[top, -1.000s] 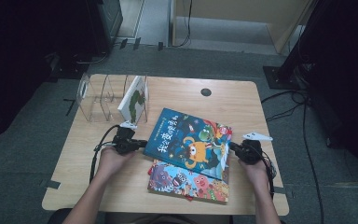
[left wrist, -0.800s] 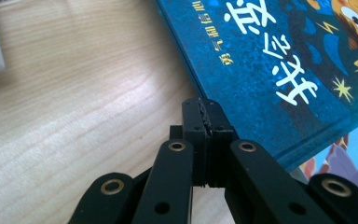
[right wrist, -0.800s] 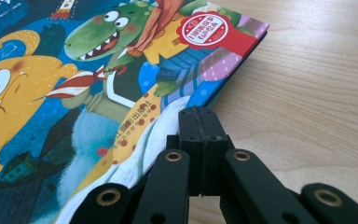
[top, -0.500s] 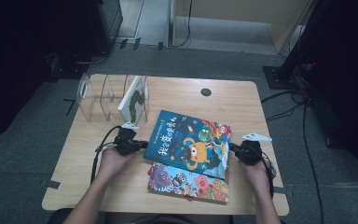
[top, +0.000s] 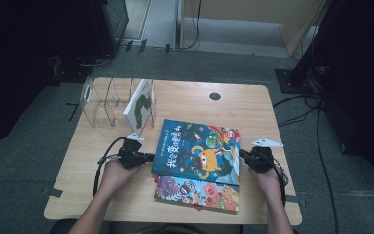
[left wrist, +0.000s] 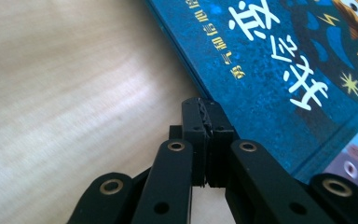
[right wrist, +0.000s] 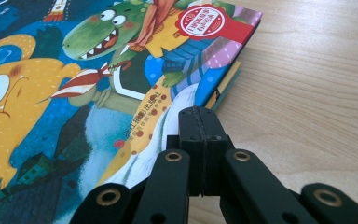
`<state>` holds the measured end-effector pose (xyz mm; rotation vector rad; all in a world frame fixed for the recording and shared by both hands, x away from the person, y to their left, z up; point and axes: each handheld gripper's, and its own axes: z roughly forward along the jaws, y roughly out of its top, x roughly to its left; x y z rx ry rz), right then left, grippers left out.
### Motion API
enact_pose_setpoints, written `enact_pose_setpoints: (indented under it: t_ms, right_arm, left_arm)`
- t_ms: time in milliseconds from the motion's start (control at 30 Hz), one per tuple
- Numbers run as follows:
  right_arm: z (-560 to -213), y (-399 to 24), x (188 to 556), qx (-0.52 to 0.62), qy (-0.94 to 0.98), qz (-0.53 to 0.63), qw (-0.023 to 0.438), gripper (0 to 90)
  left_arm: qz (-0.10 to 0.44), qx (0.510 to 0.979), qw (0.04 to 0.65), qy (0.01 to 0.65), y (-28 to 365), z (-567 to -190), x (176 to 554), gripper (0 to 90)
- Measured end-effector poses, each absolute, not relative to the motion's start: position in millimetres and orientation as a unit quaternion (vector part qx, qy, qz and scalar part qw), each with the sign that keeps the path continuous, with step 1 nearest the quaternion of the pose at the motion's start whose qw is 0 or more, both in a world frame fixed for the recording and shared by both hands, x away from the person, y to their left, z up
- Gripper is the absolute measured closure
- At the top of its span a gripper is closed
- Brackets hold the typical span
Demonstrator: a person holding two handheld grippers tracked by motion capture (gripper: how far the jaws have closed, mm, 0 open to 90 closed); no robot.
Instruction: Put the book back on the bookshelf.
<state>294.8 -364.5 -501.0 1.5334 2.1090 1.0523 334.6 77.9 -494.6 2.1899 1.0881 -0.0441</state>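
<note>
Left gripper: my left gripper [top: 148, 157] has its jaws pressed together with nothing between them; in the left gripper view [left wrist: 204, 112] the tips sit right at the blue book's near edge, low over the table.
Right gripper: my right gripper [top: 243, 155] is also closed flat, jaw against jaw, gripping nothing; in the right gripper view [right wrist: 200, 119] its tips lie at the opposite edge of the same book, over the cover's margin. I cannot tell if they touch it.
Blue book: the blue book [top: 197, 151] lies flat between my two grippers, cover up, with a yellow creature and white lettering. From the left tool it spreads ahead and to the right [left wrist: 279, 70]; from the right tool it spreads ahead and to the left [right wrist: 98, 84].
Second book: a second book [top: 197, 191] lies under the blue one, its colourful strip showing on my side of both grippers.
Clear rack: a clear rack [top: 109, 100] stands beyond my left gripper, well apart, with a white book [top: 140, 105] leaning in its end slot.
Table: the wooden table [top: 253, 105] is bare wood to the right of my right tool's tips [right wrist: 317, 93].
</note>
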Motion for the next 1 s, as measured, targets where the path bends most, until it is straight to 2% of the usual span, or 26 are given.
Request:
enact_pose_setpoints:
  t_ms: [233,467,567,800,1000]
  right_arm:
    - [-501,-364,297,0.534,0.743,0.367,0.168,90.0]
    - [-499,-368,299,0.532,0.745,0.370,0.158,90.0]
    - [-494,-370,299,0.531,0.744,0.371,0.163,90.0]
    - [-494,-365,299,0.521,0.753,0.367,0.162,90.0]
    - [-496,-365,300,0.521,0.755,0.362,0.163,90.0]
  left_arm:
    - [-0.021,0.845,0.339,0.413,78,-495,321,88.4]
    - [-0.006,0.840,0.346,0.418,82,-492,324,83.6]
    - [-0.009,0.837,0.352,0.419,86,-489,327,77.0]
    - [-0.003,0.838,0.357,0.413,86,-485,332,46.7]
    - [-0.010,0.834,0.360,0.418,86,-487,336,38.6]
